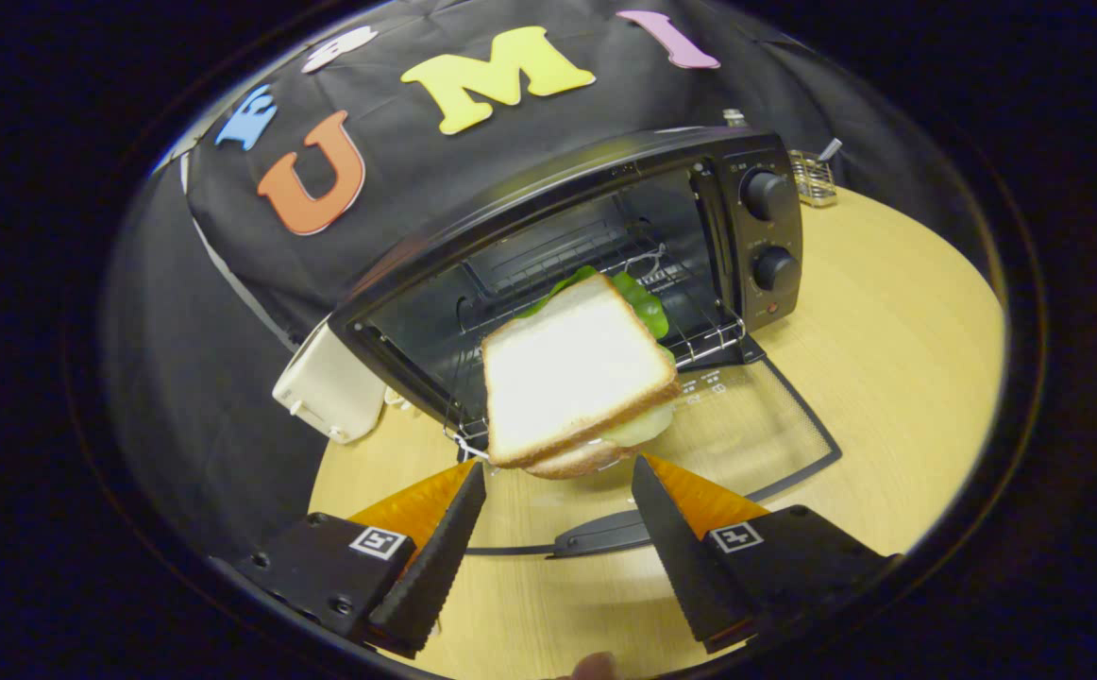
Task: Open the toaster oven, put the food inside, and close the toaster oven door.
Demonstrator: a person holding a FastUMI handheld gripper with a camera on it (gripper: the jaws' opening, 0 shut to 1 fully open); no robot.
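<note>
The tongs [558, 477] stand spread apart, touching nothing, with the sandwich [579, 378] just ahead of their tips. The sandwich lies tilted at the mouth of the toaster oven [605, 246], partly over the lowered door [756, 425] on the desk [898, 312].

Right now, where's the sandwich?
The sandwich sits on the toaster oven's wire rack at the open front, just ahead of the open claw, untouched by its fingers.
</note>
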